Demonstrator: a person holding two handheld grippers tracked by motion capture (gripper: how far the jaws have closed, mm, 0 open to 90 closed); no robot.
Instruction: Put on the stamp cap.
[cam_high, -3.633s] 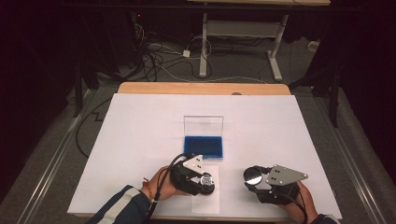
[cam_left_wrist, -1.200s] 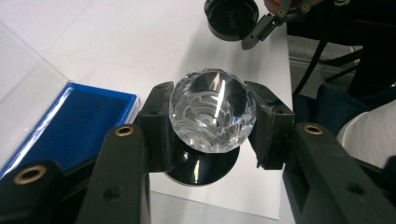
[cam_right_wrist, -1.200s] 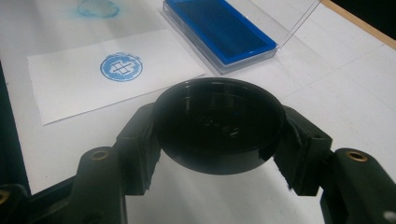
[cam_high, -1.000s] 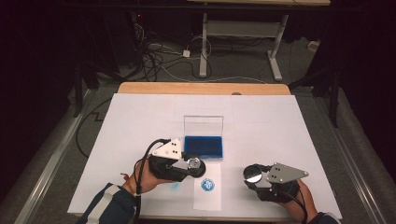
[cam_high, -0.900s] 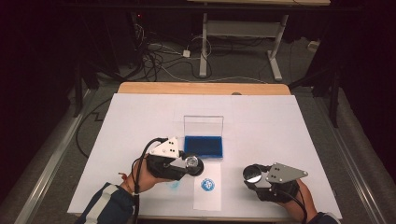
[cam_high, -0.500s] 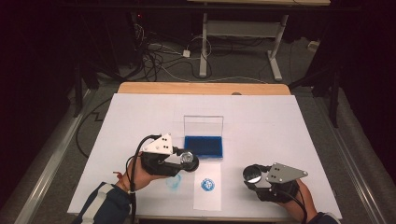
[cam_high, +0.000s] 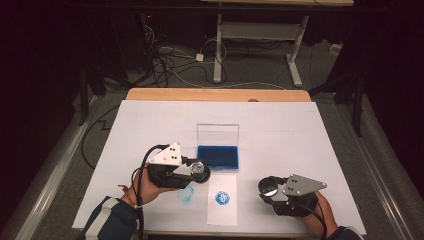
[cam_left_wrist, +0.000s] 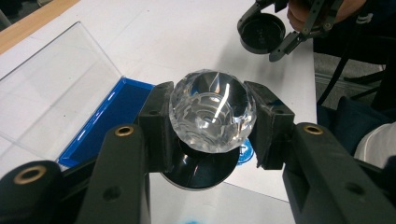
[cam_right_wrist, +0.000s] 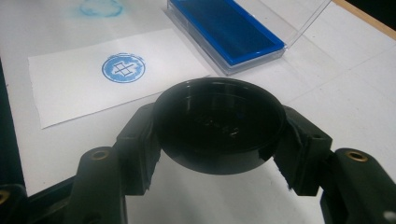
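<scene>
The left gripper (cam_left_wrist: 211, 126) is clamped on a clear-handled stamp (cam_left_wrist: 212, 112) beside the open blue ink pad (cam_high: 218, 156) at mid-bench; the right gripper (cam_right_wrist: 219, 135) grips the black cap (cam_right_wrist: 218, 123) near the front edge, by the stamped paper (cam_high: 222, 200)

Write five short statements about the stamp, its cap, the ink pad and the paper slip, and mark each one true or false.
1. The left claw grips a clear faceted stamp. True.
2. The right claw is empty. False: it holds a black round cap.
3. The ink pad case is closed. False: its clear lid stands open.
4. The paper slip bears a blue round print. True.
5. The stamp rests on the ink pad. False: the high view shows it beside the case.
</scene>
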